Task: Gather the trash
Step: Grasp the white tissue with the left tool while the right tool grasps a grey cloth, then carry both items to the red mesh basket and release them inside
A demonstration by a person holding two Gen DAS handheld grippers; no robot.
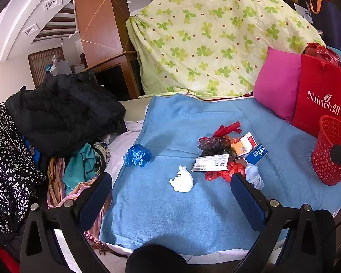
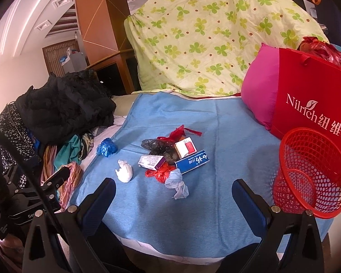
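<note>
Trash lies in a heap on a blue blanket [image 1: 170, 204]: a white crumpled tissue [image 1: 181, 180] [image 2: 124, 171], a blue plastic wad [image 1: 137, 155] [image 2: 106, 147], a pale knotted bag [image 2: 177, 182], red plastic scraps [image 1: 225, 170], a dark bag [image 2: 161, 147], and three small boxes [image 2: 192, 161]. A red mesh basket [image 2: 311, 173] [image 1: 332, 152] stands at the right. My left gripper [image 1: 170, 182] is open and empty, just short of the tissue. My right gripper [image 2: 172, 188] is open and empty, just short of the knotted bag.
A pile of dark and patterned clothes [image 1: 56, 122] lies at the left. A pink cushion [image 2: 259, 86] and a red shopping bag [image 2: 313, 104] stand at the right behind the basket. A clover-print quilt [image 1: 211, 36] rises at the back.
</note>
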